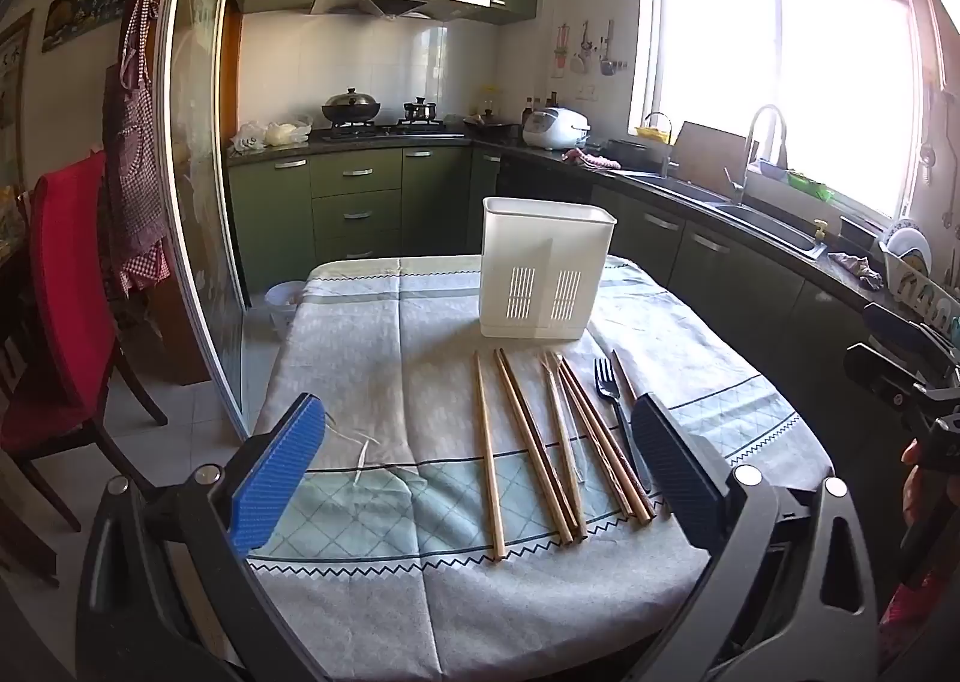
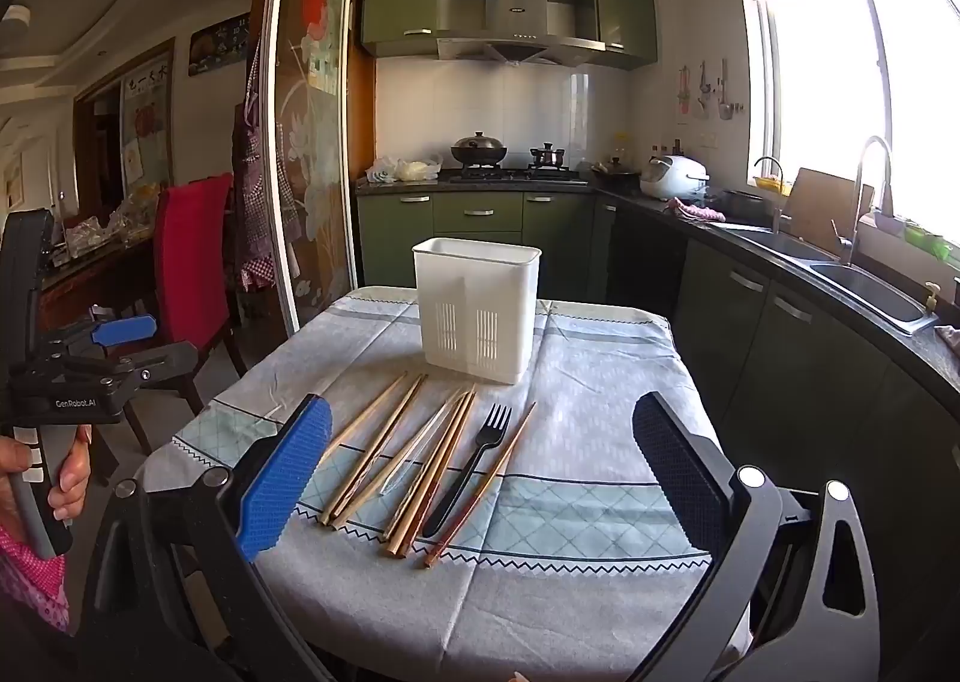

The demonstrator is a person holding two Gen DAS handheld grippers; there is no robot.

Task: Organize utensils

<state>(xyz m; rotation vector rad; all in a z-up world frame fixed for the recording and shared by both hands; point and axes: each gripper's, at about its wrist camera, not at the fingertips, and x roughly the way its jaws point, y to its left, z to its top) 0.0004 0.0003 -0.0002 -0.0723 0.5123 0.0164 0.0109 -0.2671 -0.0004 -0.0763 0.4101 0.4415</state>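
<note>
A white slotted utensil holder (image 1: pixel 543 271) (image 2: pixel 477 307) stands upright at the far middle of the cloth-covered table (image 1: pixel 384 358) (image 2: pixel 600 382). Several wooden chopsticks (image 1: pixel 528 442) (image 2: pixel 390 436) and a black plastic fork (image 1: pixel 615 412) (image 2: pixel 474 460) lie side by side on the cloth in front of it. My left gripper (image 1: pixel 480 472) is open and empty above the table's near edge, with the chopsticks between its fingers. My right gripper (image 2: pixel 483 472) is open and empty, hovering over the utensils. The left gripper also shows at the left of the right wrist view (image 2: pixel 90 364).
Green kitchen cabinets (image 1: pixel 360 202), a hob with a pot (image 1: pixel 351 108) and a sink counter (image 1: pixel 750 220) run behind and to the right of the table. A red chair (image 1: pixel 66 310) and a glass sliding door (image 1: pixel 198 172) stand at the left.
</note>
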